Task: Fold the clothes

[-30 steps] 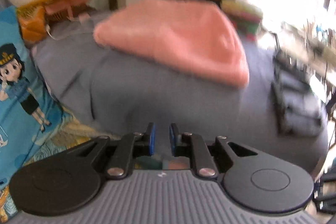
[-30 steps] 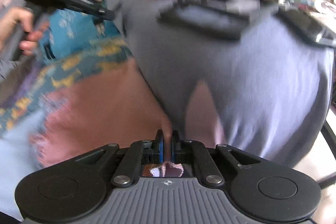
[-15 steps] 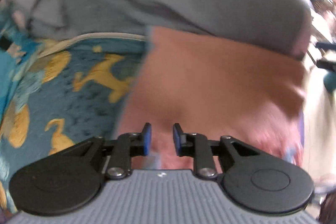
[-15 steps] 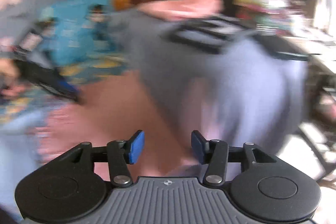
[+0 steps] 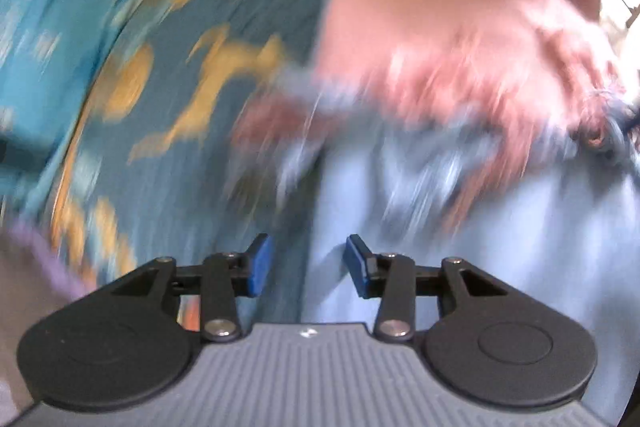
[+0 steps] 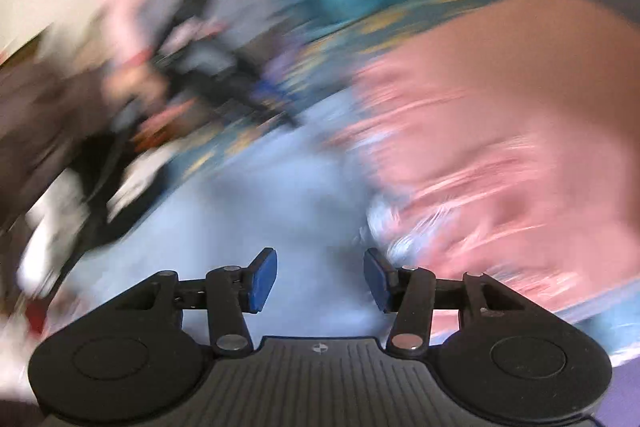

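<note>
We see a pink garment (image 5: 460,23) lying flat on the bedspread, its near edge over a light blue garment (image 5: 500,247); both are blurred.

Left claw (image 5: 306,265): jaws parted, wide gap between blue pads (image 5: 257,265), nothing between them; linkage arms spread evenly either side of ribbed grey housing. Right claw (image 6: 320,281): jaws likewise spread wide, blue pads (image 6: 262,281) apart and bare, nothing gripped. In right wrist view, dark smeared shape upper left of right claw may be left claw; too blurred to tell.
</note>
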The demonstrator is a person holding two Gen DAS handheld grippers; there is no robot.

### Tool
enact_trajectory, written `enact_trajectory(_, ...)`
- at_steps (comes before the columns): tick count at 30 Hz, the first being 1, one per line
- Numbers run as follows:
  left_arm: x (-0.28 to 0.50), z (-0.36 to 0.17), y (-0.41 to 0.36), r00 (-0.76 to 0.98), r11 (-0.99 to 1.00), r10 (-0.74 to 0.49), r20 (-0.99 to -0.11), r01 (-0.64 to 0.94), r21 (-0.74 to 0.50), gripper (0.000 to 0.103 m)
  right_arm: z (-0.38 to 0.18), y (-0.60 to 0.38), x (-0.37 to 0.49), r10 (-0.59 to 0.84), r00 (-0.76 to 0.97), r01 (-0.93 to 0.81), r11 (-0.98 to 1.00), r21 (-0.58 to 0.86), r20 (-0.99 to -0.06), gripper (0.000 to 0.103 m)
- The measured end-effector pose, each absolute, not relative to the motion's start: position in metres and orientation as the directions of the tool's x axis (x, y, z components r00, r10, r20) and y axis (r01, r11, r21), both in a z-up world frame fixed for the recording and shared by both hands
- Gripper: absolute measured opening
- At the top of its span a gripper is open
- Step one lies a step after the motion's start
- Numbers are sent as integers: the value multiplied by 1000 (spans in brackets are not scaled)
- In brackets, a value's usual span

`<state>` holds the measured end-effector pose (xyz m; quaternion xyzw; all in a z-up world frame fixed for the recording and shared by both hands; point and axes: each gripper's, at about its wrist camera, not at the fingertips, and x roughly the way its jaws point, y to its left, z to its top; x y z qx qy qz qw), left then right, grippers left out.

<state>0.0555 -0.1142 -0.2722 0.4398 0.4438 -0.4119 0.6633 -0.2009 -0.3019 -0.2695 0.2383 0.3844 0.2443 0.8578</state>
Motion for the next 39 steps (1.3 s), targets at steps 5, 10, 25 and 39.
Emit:
enact_trajectory(5,42,-249,-92,221,344,-316,-923,933,105,45,-254,-317,-218,525,661,-182,805,564,-536,46)
enact_trajectory(10,-9,-229,-159,108,142,-492,-864,989,43,67,-250,-360,-222,298,789,1,873,487,-537,54)
enact_trajectory(25,-21,-275,-233,-1,-71,-319,-948,997,22,76,-290,-376,-228,417,699,30,795,606,-582,51)
enact_trajectory(39,67,-261,-356,0,61,-493,-870,998,-34,86,-306,-488,-241,-64,786,472,705,530,-615,63)
